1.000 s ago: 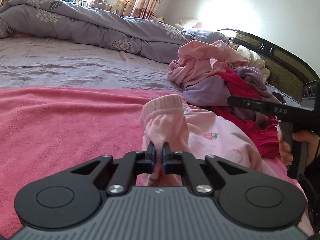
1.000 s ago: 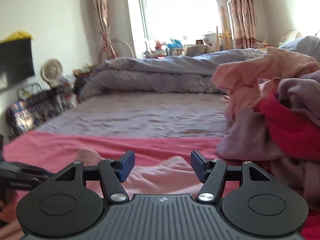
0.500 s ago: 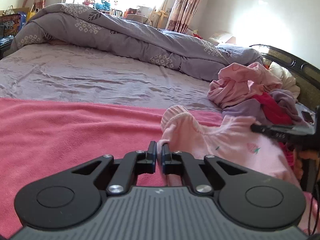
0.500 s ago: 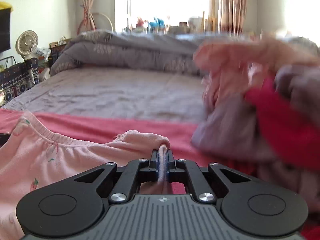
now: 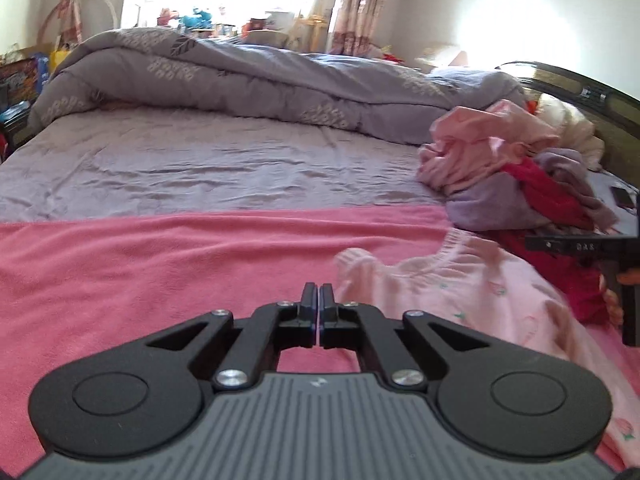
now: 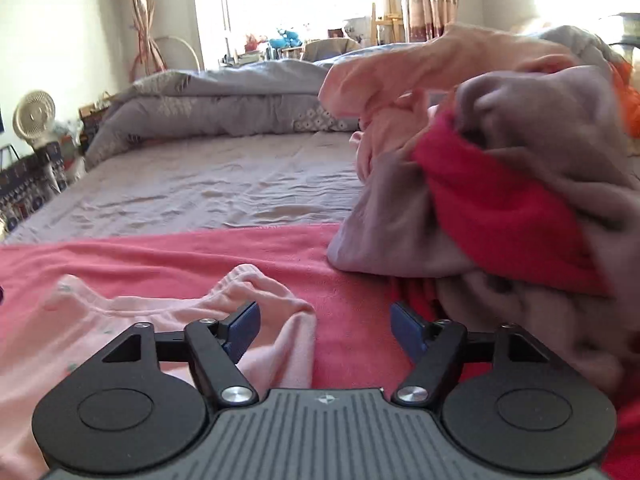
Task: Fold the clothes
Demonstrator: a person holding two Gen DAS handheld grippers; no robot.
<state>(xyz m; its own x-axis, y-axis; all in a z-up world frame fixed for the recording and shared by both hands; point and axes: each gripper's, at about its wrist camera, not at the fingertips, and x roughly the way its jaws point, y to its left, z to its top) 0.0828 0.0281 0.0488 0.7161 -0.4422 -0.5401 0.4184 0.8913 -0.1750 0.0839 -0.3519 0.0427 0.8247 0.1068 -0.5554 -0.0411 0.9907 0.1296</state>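
A light pink garment with a strawberry print (image 5: 460,300) lies spread on the pink blanket (image 5: 160,264). My left gripper (image 5: 318,296) hovers just left of its ruffled edge. It is shut, and no cloth shows between its fingers. My right gripper (image 6: 324,316) is above the garment's other end (image 6: 264,300). Its jaws are opening, and a fold of the fabric lies loose below them, closer to the left pad and untouched by either pad. In the left wrist view the right gripper (image 5: 536,243) comes in from the right edge, held by a hand.
A heap of pink, mauve and red clothes (image 5: 512,184) (image 6: 500,184) sits close on the right. A rolled grey duvet (image 5: 240,76) lies across the far side of the bed. A dark headboard (image 5: 580,92) and a phone (image 5: 624,196) are at the right, and a fan (image 6: 34,112) stands at the far left.
The left gripper held the pink cuff a second ago; now the cloth lies beside it and the gripper has drawn back. The right gripper shut on the garment's edge, then opened and dropped it.
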